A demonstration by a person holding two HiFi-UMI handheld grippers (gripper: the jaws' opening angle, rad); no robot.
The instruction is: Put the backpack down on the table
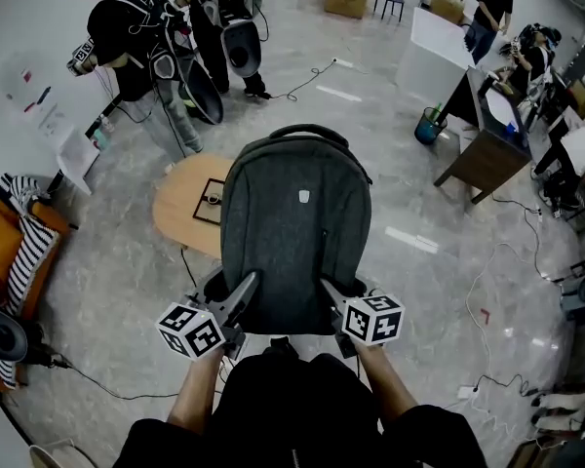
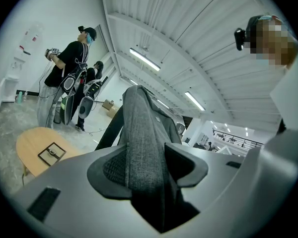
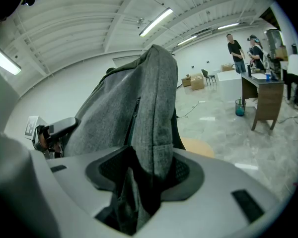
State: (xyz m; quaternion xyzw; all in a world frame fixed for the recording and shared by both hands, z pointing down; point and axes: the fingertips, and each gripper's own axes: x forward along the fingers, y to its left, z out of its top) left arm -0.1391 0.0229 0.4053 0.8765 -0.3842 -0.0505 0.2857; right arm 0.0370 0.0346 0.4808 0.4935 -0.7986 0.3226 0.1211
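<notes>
A dark grey backpack (image 1: pixel 294 232) hangs in the air, held by its lower corners between both grippers. My left gripper (image 1: pixel 242 295) is shut on the bag's left lower edge; in the left gripper view the grey fabric (image 2: pixel 145 148) is pinched between the jaws. My right gripper (image 1: pixel 331 295) is shut on the right lower edge, with fabric (image 3: pixel 151 148) between its pads. The round wooden table (image 1: pixel 180 203) lies beyond and left of the bag, partly hidden by it. It shows as well in the left gripper view (image 2: pixel 32 145).
A small dark square tray (image 1: pixel 213 201) rests on the table. People with gear (image 1: pixel 127 37) stand beyond it. A white stool (image 1: pixel 78 159) is at left, desks (image 1: pixel 487 144) and a teal bin (image 1: pixel 429 125) at right. Cables run across the floor.
</notes>
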